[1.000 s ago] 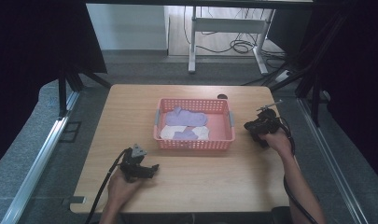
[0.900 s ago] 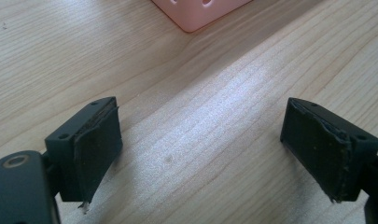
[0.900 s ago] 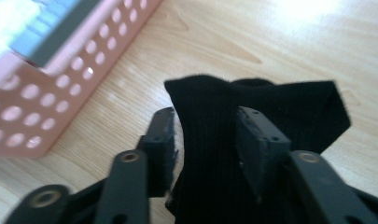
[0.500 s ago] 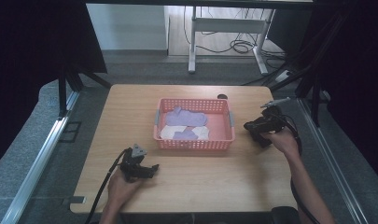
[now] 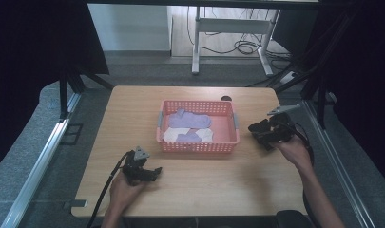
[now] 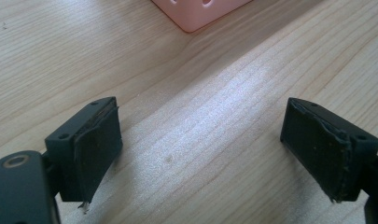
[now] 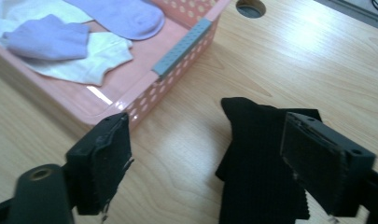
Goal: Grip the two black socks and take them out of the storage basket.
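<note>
Rising slightly, the right gripper [image 7: 205, 163] has just been opening its jaws, now wide, with one black sock [image 7: 256, 172] lying flat on the bench [image 5: 204, 185] beneath them, right of the pink basket [image 5: 197, 147]. Inside lie two purple socks [image 5: 190, 118] and one white sock [image 5: 173, 135]. At near left, the left gripper [image 6: 200, 144] gapes wide over bare wood.

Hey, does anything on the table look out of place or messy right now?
One thing: a black ribbed fabric sock lies crumpled on the wooden table, outside the pink perforated plastic basket that holds the purple and white socks. It sits beneath the open right gripper.
</note>
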{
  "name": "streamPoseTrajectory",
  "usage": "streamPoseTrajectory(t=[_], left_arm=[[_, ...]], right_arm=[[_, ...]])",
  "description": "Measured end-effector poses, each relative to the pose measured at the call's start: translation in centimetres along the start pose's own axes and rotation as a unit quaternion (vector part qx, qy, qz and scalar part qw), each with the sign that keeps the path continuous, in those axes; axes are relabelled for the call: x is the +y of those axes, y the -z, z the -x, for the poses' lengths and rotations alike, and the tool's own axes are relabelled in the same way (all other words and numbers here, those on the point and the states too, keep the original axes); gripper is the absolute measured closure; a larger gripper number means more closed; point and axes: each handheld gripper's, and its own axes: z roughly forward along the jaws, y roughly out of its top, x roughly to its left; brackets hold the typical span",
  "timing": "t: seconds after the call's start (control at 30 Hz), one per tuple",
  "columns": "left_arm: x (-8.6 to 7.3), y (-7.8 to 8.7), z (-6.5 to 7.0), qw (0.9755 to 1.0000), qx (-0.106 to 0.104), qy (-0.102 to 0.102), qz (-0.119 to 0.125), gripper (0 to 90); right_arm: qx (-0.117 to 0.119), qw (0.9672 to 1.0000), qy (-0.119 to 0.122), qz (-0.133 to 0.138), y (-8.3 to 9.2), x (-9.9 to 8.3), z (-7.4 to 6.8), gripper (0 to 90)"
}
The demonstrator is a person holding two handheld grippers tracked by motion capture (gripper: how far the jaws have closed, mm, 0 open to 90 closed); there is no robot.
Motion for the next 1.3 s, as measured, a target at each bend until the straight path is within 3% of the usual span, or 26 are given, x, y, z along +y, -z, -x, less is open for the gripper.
streamPoseTrajectory(t=[0.23,0.53,0.8,1.3], left_arm=[[0.0,0.0,0.0,1.0,0.0,-0.001,0.0,12.2],[0.0,0.0,0.0,1.0,0.0,0.002,0.002,12.2],[0.0,0.0,0.0,1.0,0.0,0.002,0.001,12.2],[0.0,0.0,0.1,1.0,0.0,0.004,0.002,12.2]], right_arm=[[0.015,0.9998,0.01,0.004,-0.4,-1.1,-1.9,14.4],[0.04,0.9991,0.015,-0.005,-2.1,-3.5,-3.9,13.7],[0.049,0.9985,0.024,-0.007,-3.6,-5.5,-5.5,13.7],[0.066,0.9973,0.022,-0.023,-7.6,-9.1,-7.0,11.0]])
